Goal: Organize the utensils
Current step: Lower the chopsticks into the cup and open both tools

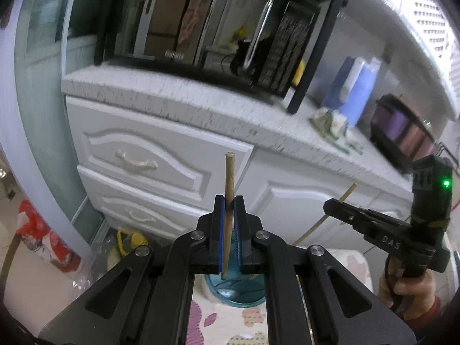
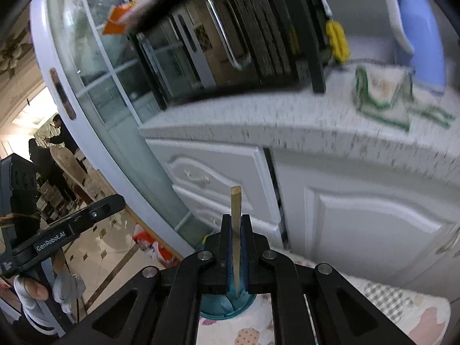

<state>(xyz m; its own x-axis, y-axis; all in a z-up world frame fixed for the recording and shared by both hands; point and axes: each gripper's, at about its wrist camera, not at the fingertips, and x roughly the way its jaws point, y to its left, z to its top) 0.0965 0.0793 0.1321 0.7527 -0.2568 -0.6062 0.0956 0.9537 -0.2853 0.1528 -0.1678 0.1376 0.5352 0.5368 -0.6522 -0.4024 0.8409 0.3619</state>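
My left gripper (image 1: 229,205) is shut on a brown wooden chopstick (image 1: 229,172) that stands upright between its blue pads, its lower end above a teal glass cup (image 1: 235,291). My right gripper (image 2: 237,222) is shut on a paler chopstick (image 2: 236,204), also upright, over the same teal cup (image 2: 224,304). The right gripper (image 1: 336,205) also shows at the right of the left wrist view, holding its chopstick (image 1: 349,191). The left gripper's body (image 2: 86,218) shows at the left of the right wrist view.
The cup stands on a patterned cloth (image 1: 230,325). Ahead are white cabinet drawers (image 1: 143,161) under a speckled countertop (image 1: 201,106) with a black microwave (image 1: 215,23), a folded cloth (image 2: 382,92) and a blue container (image 2: 417,28). A red bag (image 1: 43,230) lies on the floor.
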